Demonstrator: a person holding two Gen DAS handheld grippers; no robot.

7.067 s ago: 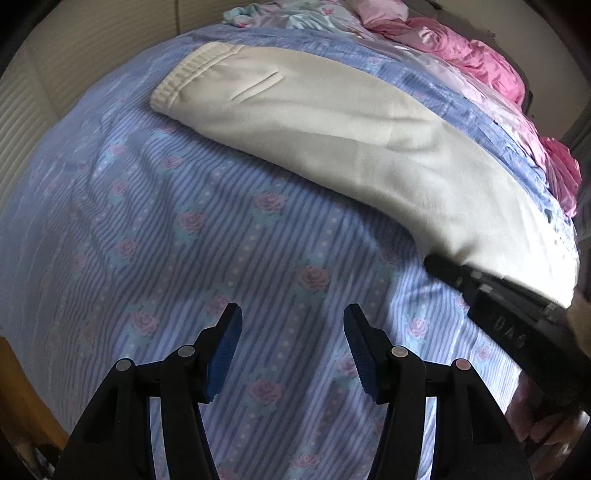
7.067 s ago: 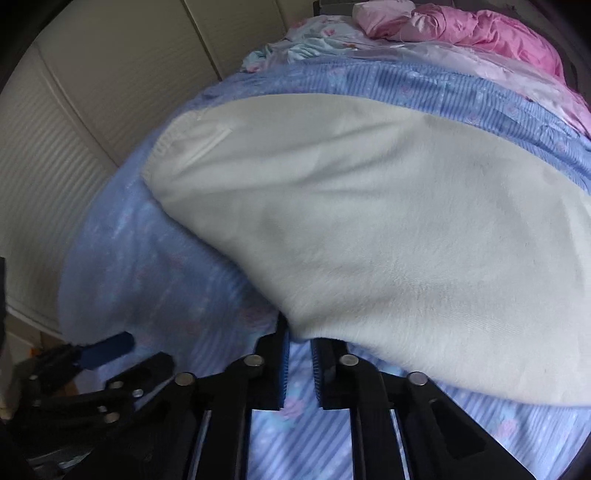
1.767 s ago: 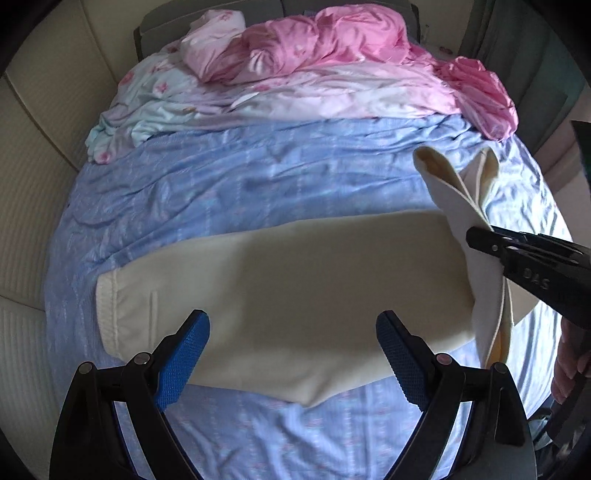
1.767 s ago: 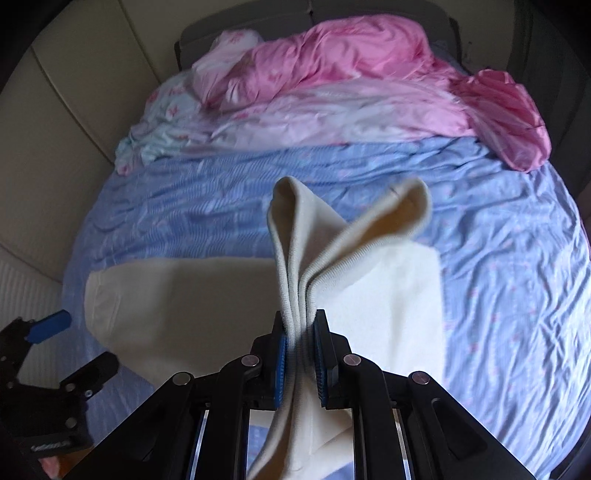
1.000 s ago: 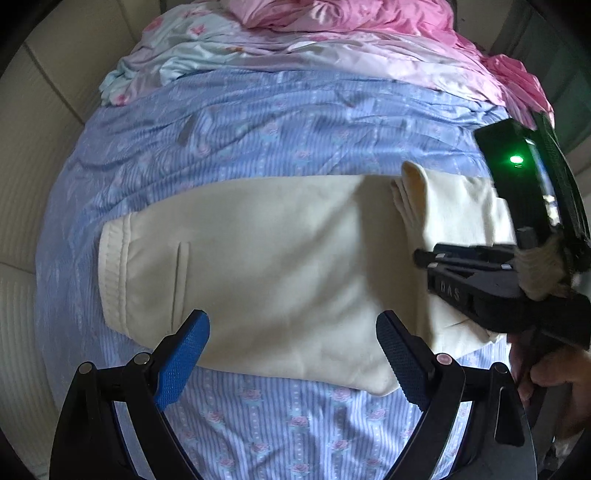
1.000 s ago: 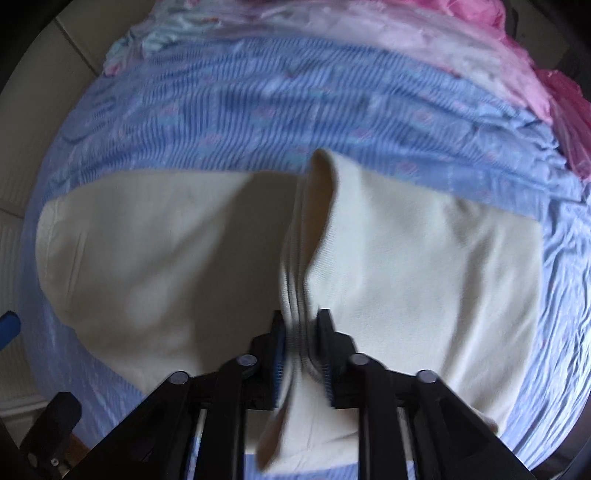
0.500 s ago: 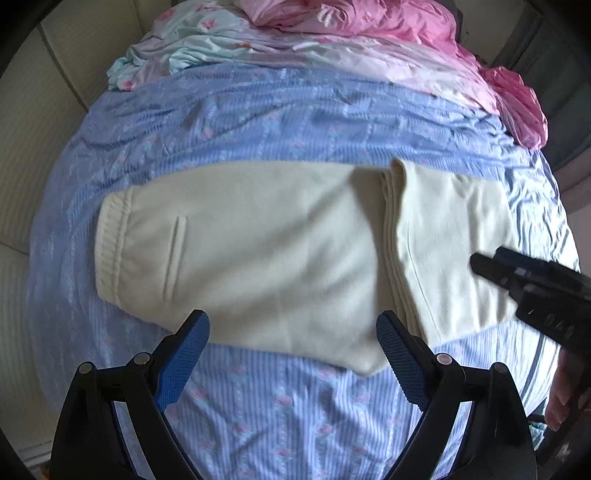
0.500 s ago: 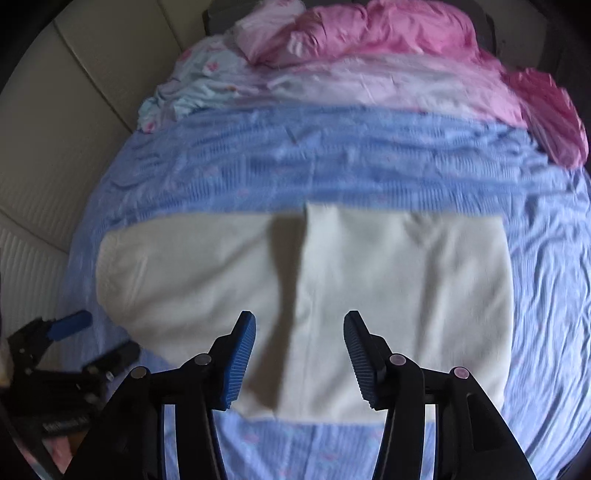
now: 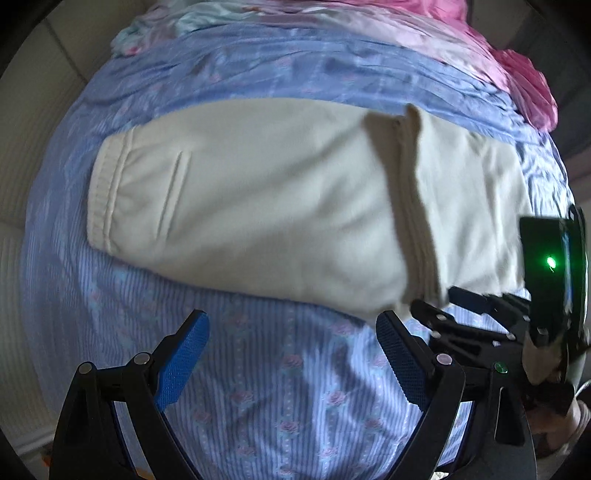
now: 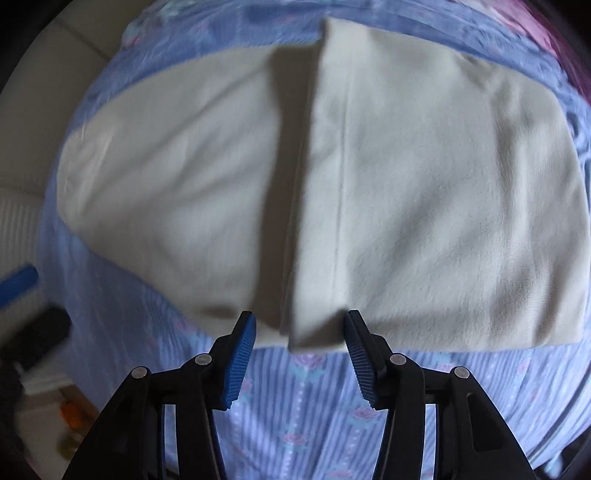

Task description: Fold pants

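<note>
Cream pants point(image 9: 266, 206) lie flat across the blue striped sheet point(image 9: 280, 376), with the waistband point(image 9: 105, 192) at the left. The leg ends point(image 10: 443, 184) are folded over onto the right half, and their cuff edge point(image 10: 314, 206) runs down the middle. My left gripper point(image 9: 291, 339) stands wide open over bare sheet, just short of the pants' near edge. Nothing is between its fingers. My right gripper point(image 10: 301, 332) is open, with the near corner of the folded cuff between its pads, and the pads are not pressing on it. In the left wrist view the right gripper point(image 9: 443, 301) sits at that same corner.
Pink bedding point(image 9: 517, 74) and pale floral bedding point(image 9: 166, 26) are bunched at the far end of the bed. A cream padded wall point(image 9: 22, 155) runs along the left side. The bed's left edge drops to a floor with small blurred items point(image 10: 70, 410).
My right gripper has opened and let go of the leg ends, which now lie folded on the pants. Both grippers have drawn back toward the pants' near edge and sunk a little.
</note>
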